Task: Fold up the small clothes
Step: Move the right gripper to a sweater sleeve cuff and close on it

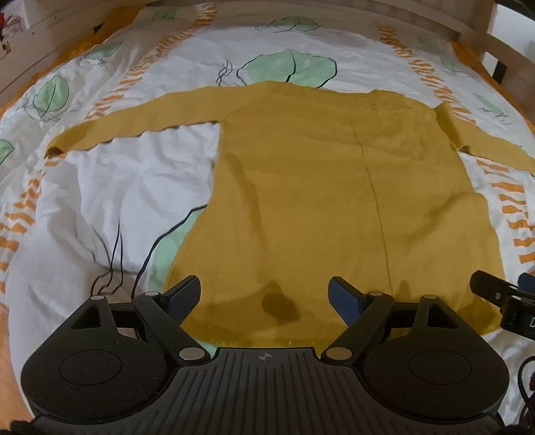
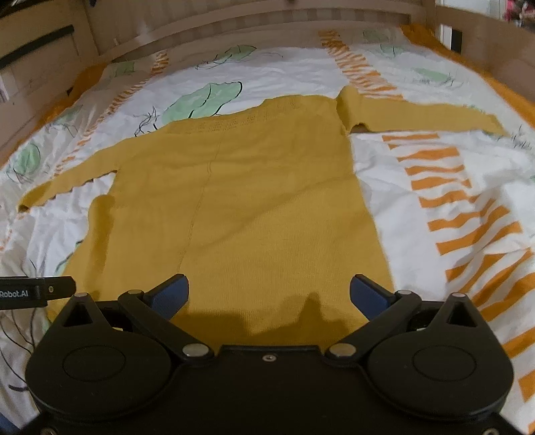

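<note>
A mustard yellow knit sweater (image 1: 317,187) lies flat on the bed with both sleeves spread out sideways. It also shows in the right wrist view (image 2: 254,200). My left gripper (image 1: 264,294) is open and empty above the sweater's near hem, toward its left side. My right gripper (image 2: 269,294) is open and empty above the near hem, toward its right corner. The right gripper shows at the right edge of the left wrist view (image 1: 505,297), and the left gripper shows at the left edge of the right wrist view (image 2: 36,291).
The sweater rests on a white bedcover (image 1: 100,207) with green leaf prints and orange stripes (image 2: 468,214). A wooden bed frame (image 2: 234,20) runs along the far side and both ends.
</note>
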Tool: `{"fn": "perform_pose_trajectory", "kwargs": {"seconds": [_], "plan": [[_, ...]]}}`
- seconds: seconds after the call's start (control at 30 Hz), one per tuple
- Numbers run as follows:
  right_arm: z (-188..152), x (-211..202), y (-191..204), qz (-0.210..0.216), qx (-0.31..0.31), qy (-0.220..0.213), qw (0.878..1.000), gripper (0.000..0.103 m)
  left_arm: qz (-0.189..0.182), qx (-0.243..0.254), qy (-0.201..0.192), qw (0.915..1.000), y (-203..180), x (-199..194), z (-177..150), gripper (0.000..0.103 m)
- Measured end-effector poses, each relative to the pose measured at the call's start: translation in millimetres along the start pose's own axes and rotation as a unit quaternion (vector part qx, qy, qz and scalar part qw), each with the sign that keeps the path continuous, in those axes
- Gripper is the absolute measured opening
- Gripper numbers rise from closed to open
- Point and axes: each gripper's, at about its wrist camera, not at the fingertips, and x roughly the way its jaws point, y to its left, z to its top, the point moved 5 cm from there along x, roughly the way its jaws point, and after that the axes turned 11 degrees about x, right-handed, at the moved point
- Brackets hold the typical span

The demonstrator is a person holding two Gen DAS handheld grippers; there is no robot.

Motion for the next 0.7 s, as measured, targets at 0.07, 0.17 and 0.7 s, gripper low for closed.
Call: {"fn": "perform_pose_trajectory", "kwargs": {"seconds": [0.07,0.17,0.7], "plan": [[4,3,-6,0.017,0.011,0.007,1.000,0.103,-0.001,0.003,-0.009,1.0000,-1,2,7,0.083],[12,9,-13,0.031,0.026,0.010,0.999,0.103,-0.001,0.008,-0.024,0.9997,-3,6,20,0.083],[111,51,-80,0.074,0.077,-0.002,0.994,0.103,0.008,0.019,-0.075,0.9970,-10,62,98,0.083]]}}
